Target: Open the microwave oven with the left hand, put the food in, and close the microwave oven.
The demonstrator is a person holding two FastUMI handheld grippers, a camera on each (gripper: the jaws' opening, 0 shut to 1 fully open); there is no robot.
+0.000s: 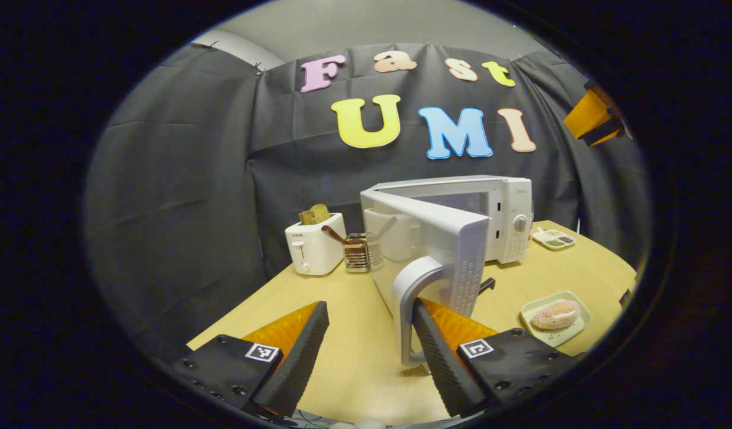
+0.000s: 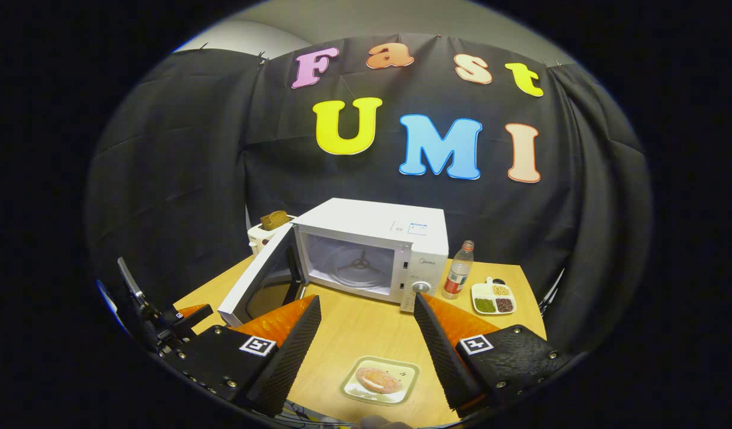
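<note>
While the left gripper view shows the microwave door (image 1: 455,238) swung out edge-on with its handle (image 1: 411,310) just beside one finger of the left gripper (image 1: 369,333), the right gripper view looks into the open microwave (image 2: 366,253) – its cavity and turntable ring plain. The left gripper's fingers are spread, the handle not pinched. The right gripper (image 2: 366,333) is spread too, holding nothing – the plate of food (image 2: 379,380) lies on the table (image 2: 366,325) between and just below its fingers.

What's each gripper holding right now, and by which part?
Nothing is clamped. The left gripper is open, one finger hooked behind the microwave door handle. The right gripper is open above the plate of food.
</note>
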